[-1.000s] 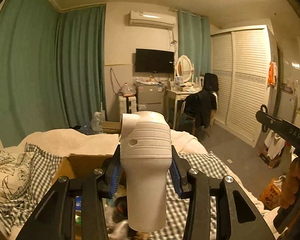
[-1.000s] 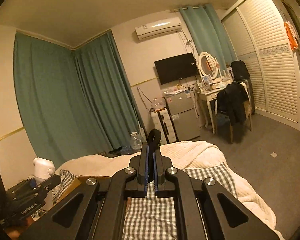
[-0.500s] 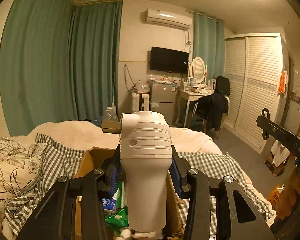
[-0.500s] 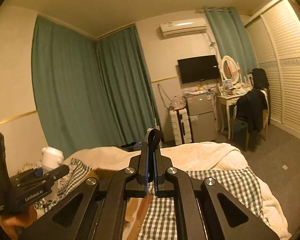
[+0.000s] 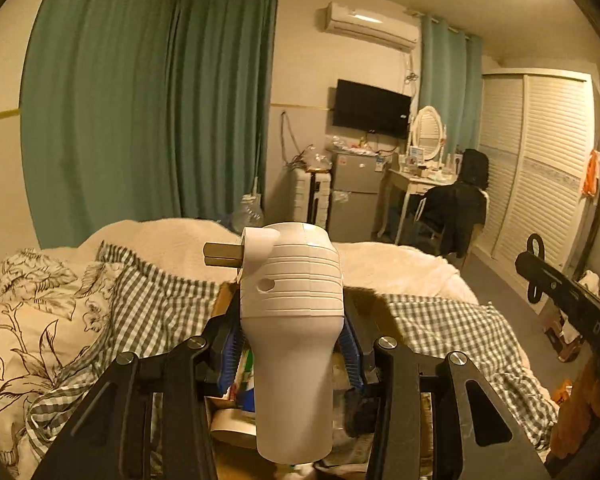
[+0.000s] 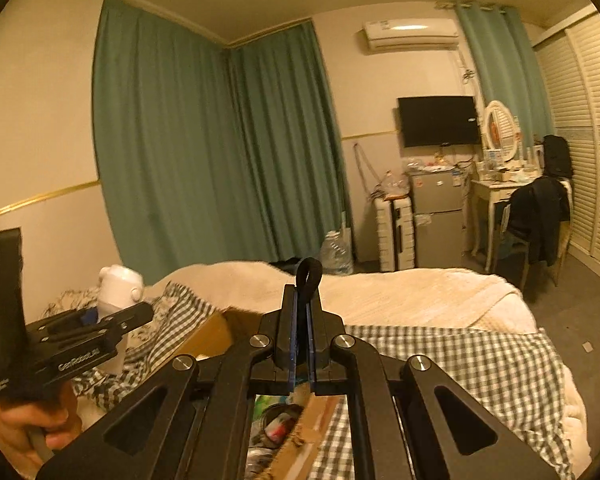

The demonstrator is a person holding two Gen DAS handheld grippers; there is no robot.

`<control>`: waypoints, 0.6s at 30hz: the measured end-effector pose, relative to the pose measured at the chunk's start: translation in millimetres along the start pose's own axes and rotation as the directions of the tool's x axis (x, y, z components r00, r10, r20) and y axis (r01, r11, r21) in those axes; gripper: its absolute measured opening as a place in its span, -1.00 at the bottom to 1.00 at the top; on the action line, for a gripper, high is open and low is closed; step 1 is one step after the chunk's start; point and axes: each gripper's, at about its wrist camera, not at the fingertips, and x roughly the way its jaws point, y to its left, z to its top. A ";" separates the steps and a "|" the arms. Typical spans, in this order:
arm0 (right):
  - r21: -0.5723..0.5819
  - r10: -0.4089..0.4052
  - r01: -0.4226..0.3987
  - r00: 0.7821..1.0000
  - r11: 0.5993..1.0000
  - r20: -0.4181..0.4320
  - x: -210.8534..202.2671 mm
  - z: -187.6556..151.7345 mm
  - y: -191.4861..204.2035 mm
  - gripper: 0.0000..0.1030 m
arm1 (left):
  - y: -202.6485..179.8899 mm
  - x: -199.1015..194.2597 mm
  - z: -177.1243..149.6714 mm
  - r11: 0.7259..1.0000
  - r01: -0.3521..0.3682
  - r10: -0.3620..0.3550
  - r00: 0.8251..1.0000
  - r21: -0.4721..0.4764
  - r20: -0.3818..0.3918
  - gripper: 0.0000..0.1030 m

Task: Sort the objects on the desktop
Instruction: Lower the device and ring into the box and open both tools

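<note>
So the left gripper is clamped on a white plug-in gadget, a chunky plastic thing with two metal prongs sticking out sideways near the top. It's held upright above an open cardboard box that sits on the bed, and the box already has a jumble of stuff in it. The right gripper is squeezed closed on a thin black loop, some strap or band; I can't tell what it belongs to.

What I'd worry about:

- The blue pads only pinch the gadget at its narrow waist, with the wide heavy-looking head above them. Smooth tapered plastic like that could pivot or slide down through the pads if the wrist tips.
- If it's let go from up here, it probably lands on the clutter instead of settling, and could bounce or roll over the box edge onto the checked blanket.
- Those prongs could snag on packaging in the box on the way in, or catch fabric.
- The box sits on soft bedding, so pushing down on a wall might tip it.
- Both grippers are close together over the same box, so they could bump.
</note>
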 end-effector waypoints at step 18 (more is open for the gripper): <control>-0.082 0.115 -0.144 0.952 0.986 -0.283 104.3 -62.2 36.0 -0.94 | 27.4 91.6 -43.6 0.999 -0.010 0.000 0.954 -0.032 -0.299 -0.16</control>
